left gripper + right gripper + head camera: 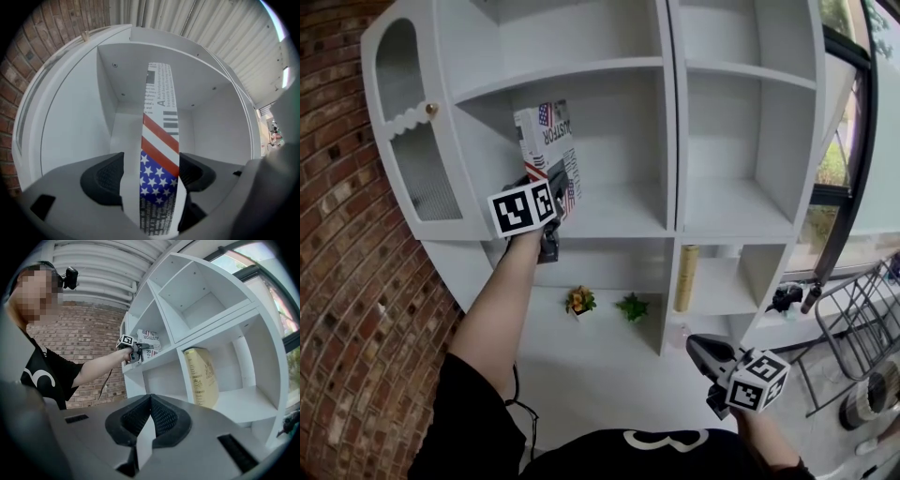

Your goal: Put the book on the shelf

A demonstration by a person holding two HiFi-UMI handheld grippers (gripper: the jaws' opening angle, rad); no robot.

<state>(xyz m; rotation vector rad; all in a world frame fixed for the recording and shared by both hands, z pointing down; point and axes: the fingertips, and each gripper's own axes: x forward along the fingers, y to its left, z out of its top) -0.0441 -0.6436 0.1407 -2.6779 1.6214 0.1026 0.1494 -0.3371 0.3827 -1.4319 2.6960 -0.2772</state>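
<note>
The book (pixel 548 141), white with a stars-and-stripes cover, stands tilted in the left middle compartment of the white shelf unit (pixel 619 217). My left gripper (pixel 551 195) reaches into that compartment and holds the book's lower end. In the left gripper view, both dark pads (pixel 105 178) lie against the sides of the book (pixel 159 154), and the left gripper (pixel 152 174) is shut on it. My right gripper (pixel 703 353) hangs low at the right, away from the shelf, shut with nothing in it. From the right gripper (pixel 150 416) view, the book (pixel 149 341) shows far off.
A yellow book (pixel 686 277) stands in the compartment below right and shows in the right gripper view as a yellow book (pixel 204 376). Two small plants (pixel 579 300) sit on the lower shelf. A brick wall (pixel 347 244) is at left. A wire rack (pixel 862 314) and window are at right.
</note>
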